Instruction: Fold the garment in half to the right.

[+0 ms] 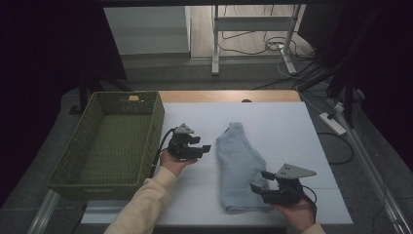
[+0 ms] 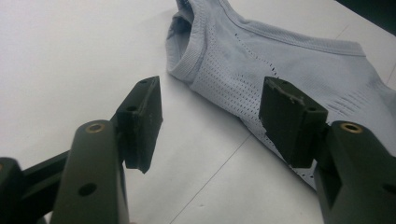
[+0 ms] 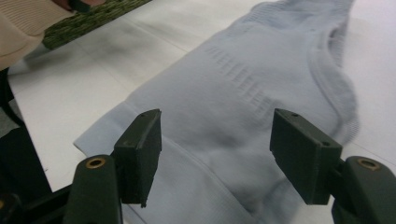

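High view: pale blue top [image 1: 239, 165] lies folded lengthwise mid-table on the white sheet [image 1: 292, 131], green wicker basket [image 1: 83, 183] at the left edge. I've got the left gripper [image 1: 203, 148] parked just beside the garment's left side, the right gripper [image 1: 257, 187] at its near hem, so one end each for a fold or lift, I'd say.

Left gripper view: jaws apart, nothing between them but table; top's armhole [image 2: 187, 51] ahead, right pad [image 2: 287, 121] over the fabric edge, not pressing.

Right gripper view: jaws wide apart above the hem [image 3: 154, 154], no grip. Cream sleeve [image 3: 28, 23] and basket at far corner.
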A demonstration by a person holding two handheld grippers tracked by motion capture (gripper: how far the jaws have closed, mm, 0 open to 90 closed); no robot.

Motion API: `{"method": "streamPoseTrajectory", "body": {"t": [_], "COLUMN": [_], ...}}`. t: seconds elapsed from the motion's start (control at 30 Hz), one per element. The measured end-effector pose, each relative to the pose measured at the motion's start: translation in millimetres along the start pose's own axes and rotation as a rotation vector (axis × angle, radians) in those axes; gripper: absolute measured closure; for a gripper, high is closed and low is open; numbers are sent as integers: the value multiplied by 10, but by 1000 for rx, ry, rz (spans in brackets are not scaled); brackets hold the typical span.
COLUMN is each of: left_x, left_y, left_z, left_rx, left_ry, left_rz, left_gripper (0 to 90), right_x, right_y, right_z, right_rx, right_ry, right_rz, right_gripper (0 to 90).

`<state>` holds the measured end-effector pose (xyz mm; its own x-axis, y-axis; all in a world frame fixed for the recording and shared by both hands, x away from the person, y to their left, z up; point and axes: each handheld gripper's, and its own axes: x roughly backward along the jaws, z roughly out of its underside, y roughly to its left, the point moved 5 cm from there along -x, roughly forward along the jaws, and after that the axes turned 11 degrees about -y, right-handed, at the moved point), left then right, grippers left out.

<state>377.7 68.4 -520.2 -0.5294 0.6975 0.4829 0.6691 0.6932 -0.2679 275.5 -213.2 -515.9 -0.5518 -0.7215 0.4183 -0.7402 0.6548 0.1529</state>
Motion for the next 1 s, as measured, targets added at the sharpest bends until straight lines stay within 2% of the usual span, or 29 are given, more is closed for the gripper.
{"method": "streamPoseTrajectory", "body": {"t": [0.13, 0.6, 0.8, 1.0], "left_x": [3, -28, -39, -27], "left_y": [-9, -25, -20, -19], "left_z": [-11, -5, -11, -28], "left_rx": [-1, -16, -11, -3], "left_ry": [-10, -5, -9, -18], "left_rz": [3, 11, 11, 14], "left_gripper": [394, 388, 386, 373], "right_x": [37, 24, -2, 9], "right_y": [-43, -155, -174, -182], "right_z": [4, -18, -36, -44], "right_rx": [-7, -23, -2, -1], "right_ry": [-4, -9, -7, -9], "right_rz": [16, 28, 17, 15], "right_gripper": [337, 337, 337, 337]}}
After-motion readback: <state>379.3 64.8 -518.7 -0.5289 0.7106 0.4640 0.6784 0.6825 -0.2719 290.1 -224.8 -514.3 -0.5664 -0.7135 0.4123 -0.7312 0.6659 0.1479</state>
